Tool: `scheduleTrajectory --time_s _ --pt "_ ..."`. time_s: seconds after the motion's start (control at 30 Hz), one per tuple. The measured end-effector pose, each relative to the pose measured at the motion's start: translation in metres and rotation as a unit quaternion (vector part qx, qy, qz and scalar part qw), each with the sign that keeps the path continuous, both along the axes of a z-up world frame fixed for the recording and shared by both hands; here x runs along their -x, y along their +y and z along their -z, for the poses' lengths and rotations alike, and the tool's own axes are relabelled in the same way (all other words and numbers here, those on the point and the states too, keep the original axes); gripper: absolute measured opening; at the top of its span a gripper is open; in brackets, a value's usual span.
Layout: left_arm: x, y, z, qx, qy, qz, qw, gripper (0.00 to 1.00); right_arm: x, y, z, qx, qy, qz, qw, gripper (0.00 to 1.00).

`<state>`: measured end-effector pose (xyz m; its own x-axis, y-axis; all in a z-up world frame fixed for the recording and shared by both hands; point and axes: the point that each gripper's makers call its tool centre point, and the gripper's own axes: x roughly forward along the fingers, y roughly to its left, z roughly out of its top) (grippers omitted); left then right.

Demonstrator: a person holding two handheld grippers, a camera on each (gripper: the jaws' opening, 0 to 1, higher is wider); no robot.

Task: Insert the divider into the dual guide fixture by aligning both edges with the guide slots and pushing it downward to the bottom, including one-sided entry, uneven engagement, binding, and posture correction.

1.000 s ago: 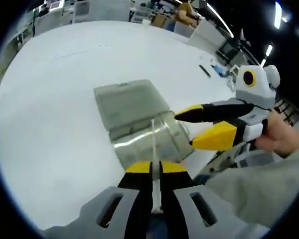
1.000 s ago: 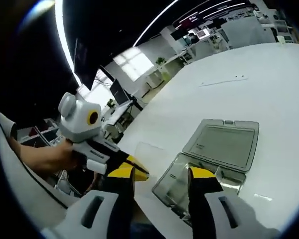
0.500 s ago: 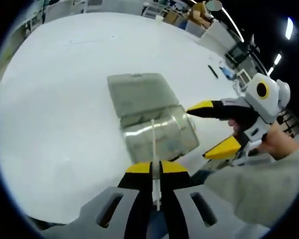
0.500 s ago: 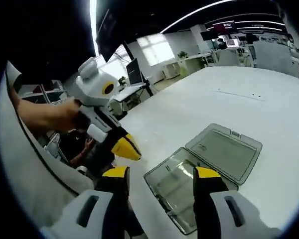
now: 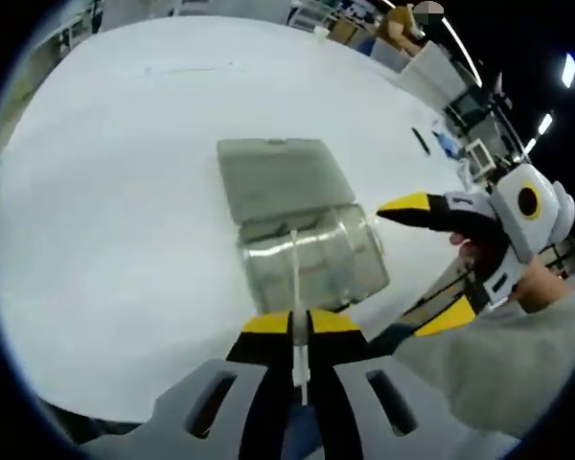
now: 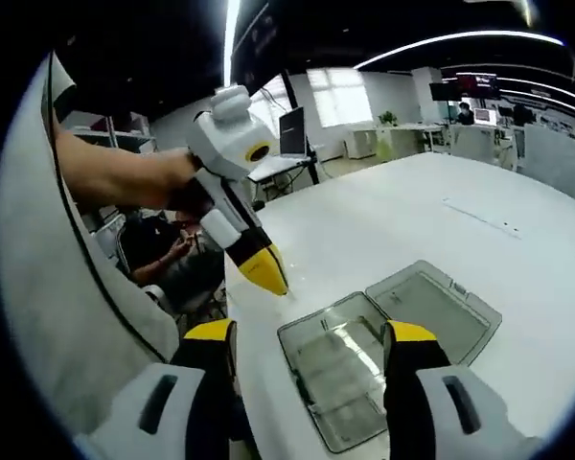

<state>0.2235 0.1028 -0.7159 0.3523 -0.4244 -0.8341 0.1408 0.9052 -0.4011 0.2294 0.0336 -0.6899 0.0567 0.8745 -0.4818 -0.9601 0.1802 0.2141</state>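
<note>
Two jaws of my left gripper point(image 5: 300, 321) pinch the divider point(image 5: 295, 278) above the box point(image 5: 311, 257); right gripper point(image 6: 311, 335) gapes empty; insertion unstarted.

- We see a clear, glossy plastic box fixture point(image 5: 311, 257) with a hinged, slightly frosted lid point(image 5: 280, 178); highlights streak its smooth walls.
- The thin white divider strip point(image 5: 295, 287) looks like smooth, matt plastic.
- The broad white desk point(image 5: 115, 192) is smooth with a soft satin sheen.
- The left gripper point(image 5: 299, 331) and right gripper point(image 6: 307, 337) look like hard plastic: grey matt bodies, black jaws, yellow tips.
- A grey sleeve point(image 5: 498, 364) looks like soft matt cloth.
</note>
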Motion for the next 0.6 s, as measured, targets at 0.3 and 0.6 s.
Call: scheduleTrajectory --time_s 0.3,0.6 --pt "0.000 0.003 -0.002 0.003 0.013 -0.024 0.9996 0.00 0.000 -0.009 0.000 0.001 -0.009 -0.023 0.9997 0.63" --pt "-0.014 -0.005 -0.011 0.009 0.020 -0.027 0.9994 0.00 -0.003 -0.020 0.003 0.002 -0.019 -0.029 0.9994 0.66"
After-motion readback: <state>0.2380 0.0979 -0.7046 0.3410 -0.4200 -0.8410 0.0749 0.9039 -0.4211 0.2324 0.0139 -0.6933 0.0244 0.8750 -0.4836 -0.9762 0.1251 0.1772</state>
